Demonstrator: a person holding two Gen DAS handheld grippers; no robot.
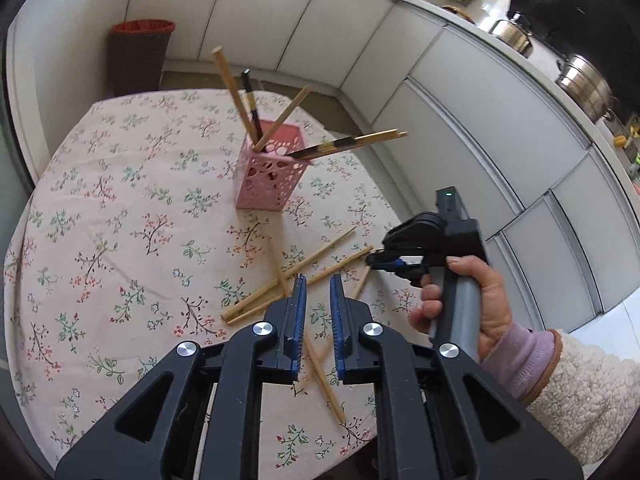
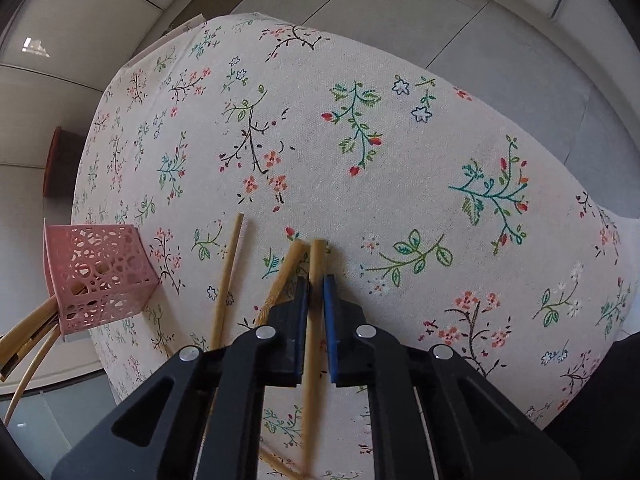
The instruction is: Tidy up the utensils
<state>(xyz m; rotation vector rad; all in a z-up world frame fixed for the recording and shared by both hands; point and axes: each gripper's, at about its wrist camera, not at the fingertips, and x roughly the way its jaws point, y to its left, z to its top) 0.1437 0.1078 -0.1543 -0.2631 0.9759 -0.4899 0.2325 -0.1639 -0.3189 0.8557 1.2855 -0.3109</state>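
A pink perforated holder (image 1: 269, 176) stands on the floral tablecloth (image 1: 120, 220) with several chopsticks in it; it also shows in the right wrist view (image 2: 96, 276). Several bamboo chopsticks (image 1: 296, 272) lie loose on the cloth in front of it. My left gripper (image 1: 318, 284) is open and empty, hovering above the loose chopsticks. My right gripper (image 2: 316, 284) is low over the cloth, its jaws close around one bamboo chopstick (image 2: 314, 344) with a small gap on the right side. It shows in the left wrist view (image 1: 378, 260), held by a hand.
White kitchen cabinets (image 1: 480, 128) run along the right and back. A dark bin (image 1: 138, 56) stands on the floor beyond the table. Steel pots (image 1: 584, 80) sit on the counter. The table's right edge is close to the loose chopsticks.
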